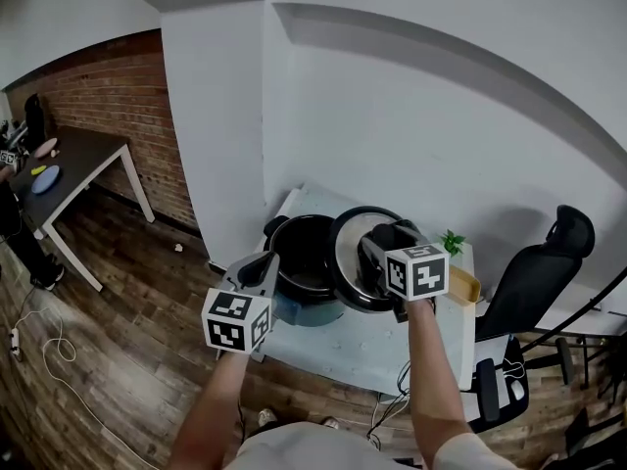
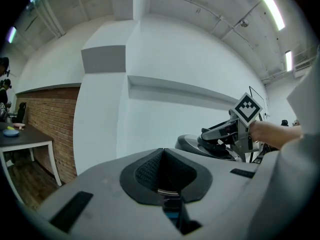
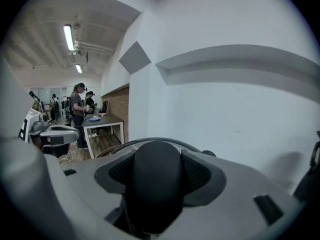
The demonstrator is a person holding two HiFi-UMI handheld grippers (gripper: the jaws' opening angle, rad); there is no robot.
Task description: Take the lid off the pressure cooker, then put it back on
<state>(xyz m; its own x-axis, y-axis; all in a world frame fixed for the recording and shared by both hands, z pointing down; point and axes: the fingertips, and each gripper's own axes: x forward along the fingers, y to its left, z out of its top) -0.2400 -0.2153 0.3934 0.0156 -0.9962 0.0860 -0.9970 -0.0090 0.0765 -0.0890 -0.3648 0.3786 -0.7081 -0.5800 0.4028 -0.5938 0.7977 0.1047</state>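
Note:
The pressure cooker stands uncovered on a small white table, its dark pot over a light blue body. Its round lid is lifted and tilted on edge just right of the pot. My right gripper is shut on the lid's black handle, which fills the space between the pads. My left gripper sits at the cooker's near left side with its pads closed together. A silver edge and some blue show below them, and whether they pinch anything is unclear. The lid also shows in the left gripper view.
A white wall and pillar rise right behind the table. A black office chair stands to the right, with a small green plant and a tan box on the table's right edge. A dark desk stands at far left, with people nearby.

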